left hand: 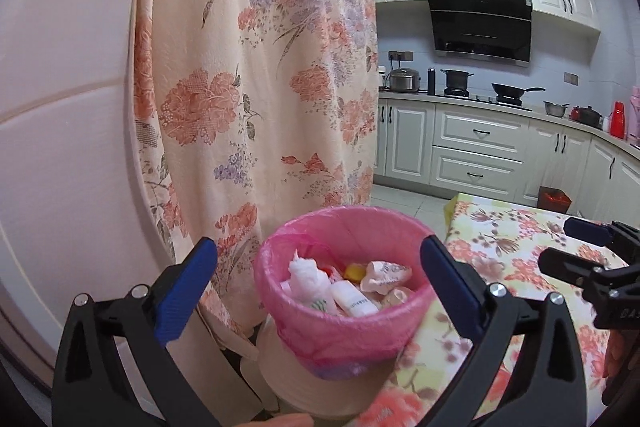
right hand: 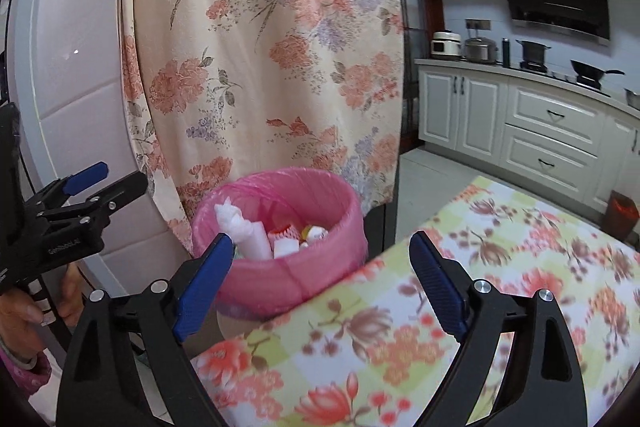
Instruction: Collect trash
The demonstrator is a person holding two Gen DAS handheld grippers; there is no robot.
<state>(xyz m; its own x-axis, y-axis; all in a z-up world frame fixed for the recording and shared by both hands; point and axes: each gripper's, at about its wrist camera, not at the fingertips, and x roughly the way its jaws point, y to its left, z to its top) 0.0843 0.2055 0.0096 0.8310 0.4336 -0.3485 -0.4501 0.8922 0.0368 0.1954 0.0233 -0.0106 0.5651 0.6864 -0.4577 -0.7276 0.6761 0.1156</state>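
Trash filled the bin (left hand: pixel 344 291) in front of me, a pale round can lined with a pink bag (left hand: pixel 280 275), standing just beside the near corner of the desk (left hand: pixel 520 239) and close against the hanging flowered curtain (left hand: pixel 256 67). Largest in my views were that curtain and the white kitchen cabinets (left hand: pixel 476 143) behind, with a black range hood (left hand: pixel 480 23) above the stove. The desk carried a flowered cloth of red, pink and yellow-green. Inside the bin lay a twisted white plastic wad (left hand: pixel 308 279), a small white bottle (left hand: pixel 354 301), a crumpled pink-printed wrapper (left hand: pixel 386 273) and something yellow (left hand: pixel 352 271), all loose on top of one another. I had my left gripper (left hand: pixel 320 291) spread wide, its blue pads (left hand: pixel 188 291) standing to either side of the bin with nothing between them pressed or held. My right gripper (right hand: pixel 324 283) was likewise wide and empty, hanging over the desk's edge with the bin just beyond its left pad (right hand: pixel 206 281). A hand (right hand: pixel 24 307) showed at the left gripper's handle.
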